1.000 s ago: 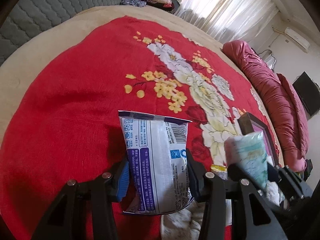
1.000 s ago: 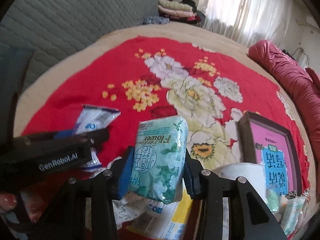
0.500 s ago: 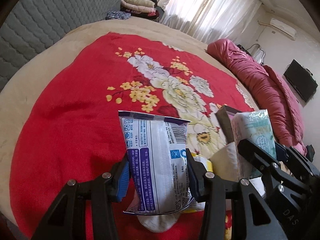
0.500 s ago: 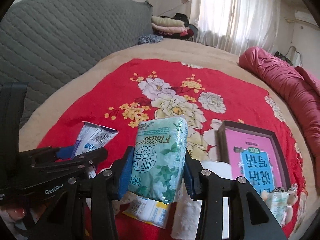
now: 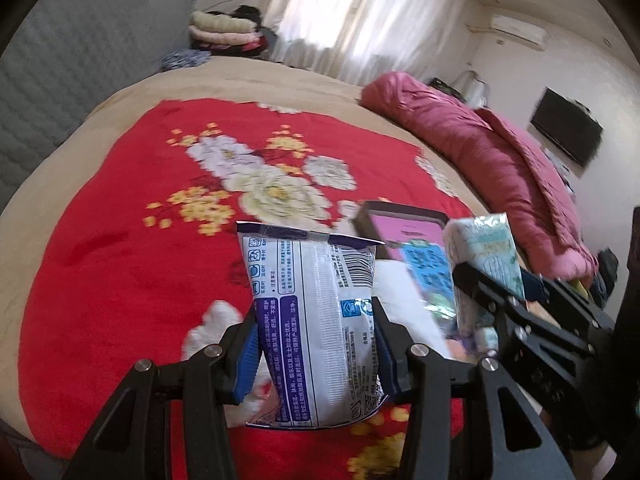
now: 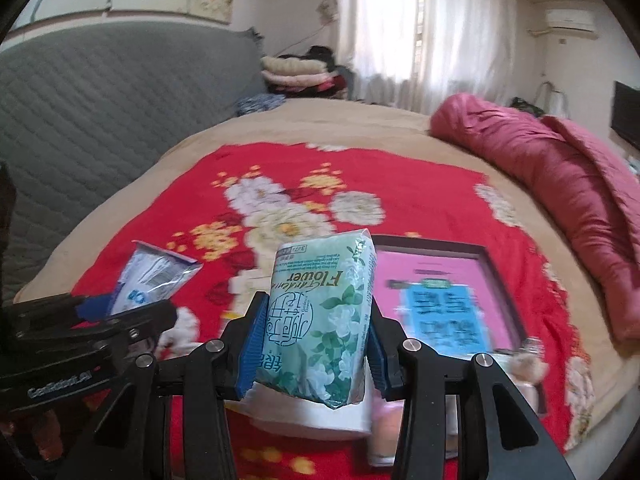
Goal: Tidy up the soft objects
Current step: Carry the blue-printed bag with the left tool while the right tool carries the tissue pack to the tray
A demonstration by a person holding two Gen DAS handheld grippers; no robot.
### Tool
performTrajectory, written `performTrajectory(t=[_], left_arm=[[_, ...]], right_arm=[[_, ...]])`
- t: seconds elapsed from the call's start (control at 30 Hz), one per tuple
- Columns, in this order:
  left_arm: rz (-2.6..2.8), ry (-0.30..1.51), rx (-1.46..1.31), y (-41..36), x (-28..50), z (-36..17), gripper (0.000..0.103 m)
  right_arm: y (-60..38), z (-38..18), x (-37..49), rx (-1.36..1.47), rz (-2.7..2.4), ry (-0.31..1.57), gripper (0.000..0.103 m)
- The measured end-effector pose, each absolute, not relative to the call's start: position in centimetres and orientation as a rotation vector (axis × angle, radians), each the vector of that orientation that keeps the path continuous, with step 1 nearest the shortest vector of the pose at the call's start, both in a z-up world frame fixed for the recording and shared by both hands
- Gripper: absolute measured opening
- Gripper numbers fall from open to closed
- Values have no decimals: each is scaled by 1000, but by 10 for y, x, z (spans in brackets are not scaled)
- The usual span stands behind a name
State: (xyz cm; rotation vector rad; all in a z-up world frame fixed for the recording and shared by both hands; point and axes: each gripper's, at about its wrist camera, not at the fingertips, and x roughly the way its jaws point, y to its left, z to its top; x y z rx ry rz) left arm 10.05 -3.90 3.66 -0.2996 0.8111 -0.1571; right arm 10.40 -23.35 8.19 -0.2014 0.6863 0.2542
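Observation:
My left gripper [image 5: 316, 344] is shut on a white and purple plastic pack [image 5: 316, 320], held upright above the red flowered blanket [image 5: 120, 240]. My right gripper [image 6: 314, 344] is shut on a green flower-print tissue pack [image 6: 320, 312], also lifted off the bed. Each gripper shows in the other's view: the right one with the tissue pack [image 5: 486, 256] at the right, the left one with the white pack [image 6: 152, 276] at the left. Below them lie a white soft item [image 5: 208, 324], a white folded cloth [image 6: 312, 416] and small plush things [image 6: 524, 360].
A dark tray with a pink and blue printed sheet [image 6: 440, 300] lies on the blanket at the right. A rolled pink quilt [image 6: 560, 184] runs along the bed's far right side. A grey quilted headboard [image 6: 100, 112] stands at the left, with folded clothes [image 6: 296, 72] behind.
Both grippers have risen and pulled back with their packs still clamped. The bed looks smaller and more of the room, window and tray shows.

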Motion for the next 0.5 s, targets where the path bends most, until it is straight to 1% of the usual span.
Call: performTrajectory(t=[0.23, 0.5], left_arm=[[-257, 820, -210, -107, 94, 48, 48], [-346, 846, -111, -181, 93, 47, 48]], right_arm=[[-322, 92, 101, -110, 96, 656, 46], [-409, 82, 96, -11, -57, 662, 46]])
